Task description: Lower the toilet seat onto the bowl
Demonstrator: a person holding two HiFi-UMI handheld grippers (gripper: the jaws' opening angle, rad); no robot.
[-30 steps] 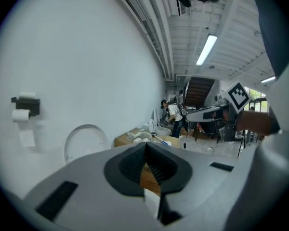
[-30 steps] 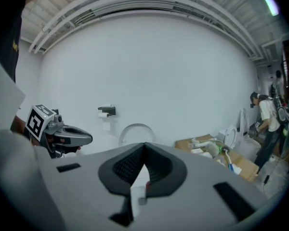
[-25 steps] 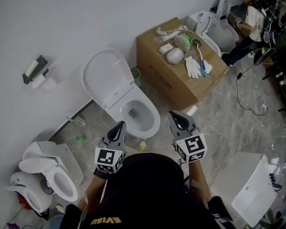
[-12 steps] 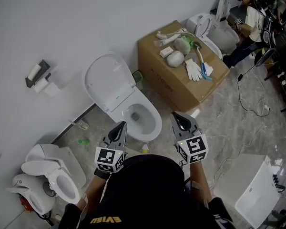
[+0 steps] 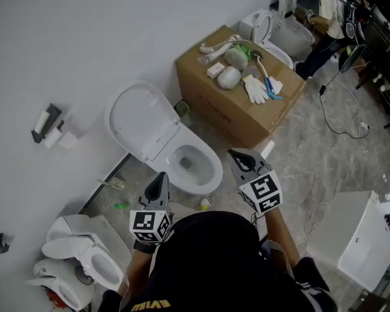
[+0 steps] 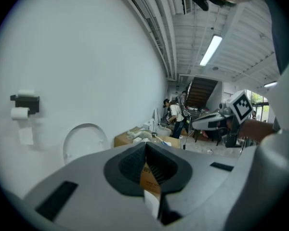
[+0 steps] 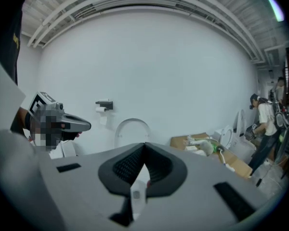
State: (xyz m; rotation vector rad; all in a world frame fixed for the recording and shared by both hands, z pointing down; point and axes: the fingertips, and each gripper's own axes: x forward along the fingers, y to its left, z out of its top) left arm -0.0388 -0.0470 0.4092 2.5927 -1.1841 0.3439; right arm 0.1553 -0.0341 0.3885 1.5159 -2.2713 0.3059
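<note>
A white toilet stands against the wall with its seat and lid (image 5: 143, 119) raised upright over the open bowl (image 5: 194, 166). My left gripper (image 5: 160, 176) hovers just in front of the bowl's left side, jaws shut and empty. My right gripper (image 5: 236, 153) floats at the bowl's right front, also shut with nothing held. Neither touches the toilet. In the left gripper view the raised seat (image 6: 84, 141) shows beyond the closed left gripper (image 6: 145, 146). The right gripper view shows the seat (image 7: 131, 131) above the closed right gripper (image 7: 144, 146).
A cardboard box (image 5: 237, 109) with gloves, a brush and cloths sits right of the toilet. Other toilets stand at lower left (image 5: 84, 252) and top right (image 5: 273, 31). A paper holder (image 5: 49, 125) hangs on the wall. A white panel (image 5: 364, 239) and a cable lie at right.
The head view has shifted, so the toilet sits lower and nearer the grippers. The left gripper has dropped a little. Both grippers stay shut and empty.
</note>
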